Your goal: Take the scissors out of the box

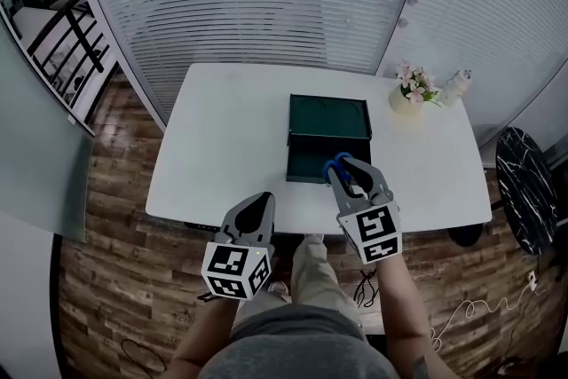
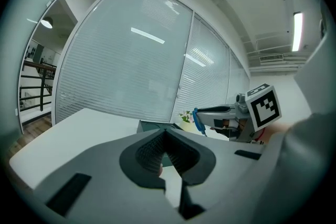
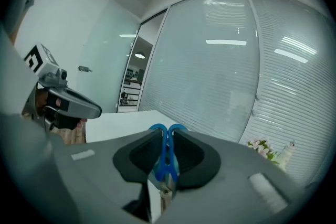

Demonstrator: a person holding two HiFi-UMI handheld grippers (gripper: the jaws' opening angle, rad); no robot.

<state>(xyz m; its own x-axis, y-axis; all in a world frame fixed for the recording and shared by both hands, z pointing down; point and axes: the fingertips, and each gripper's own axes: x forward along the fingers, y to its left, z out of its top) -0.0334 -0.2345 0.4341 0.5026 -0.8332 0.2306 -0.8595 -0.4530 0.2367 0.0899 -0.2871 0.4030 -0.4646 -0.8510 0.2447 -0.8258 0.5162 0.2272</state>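
the right tongs [image 3: 167, 132] are clamped on the scissors [image 3: 168, 157]. the pads squeeze the blue handle loops from both sides, and a bit of metal shows below the loops, toward the camera. the left tongs [image 2: 166, 136] are closed tip to tip with nothing between them.

the scissors look light and stiff. the smooth plastic loops are rounded, so i judge they could pivot or slide in a pinch like this one, with the blade end swinging under its own weight. a hold lower on the handles, closer to the pivot, would likely be steadier. the blade points call for care near the box wall.

seen from the head view, the scissors sit over the near right corner of the box [image 1: 306, 162], and from the left gripper view they look raised above it. the box is dark green and open, its lid [image 1: 328, 117] lying on its far side. the left tongs hang on the near left of the box, past the edge of the white table [image 1: 222, 146] that the box stands on. a small vase of flowers [image 1: 410, 93] stands beyond the far right corner of the box.
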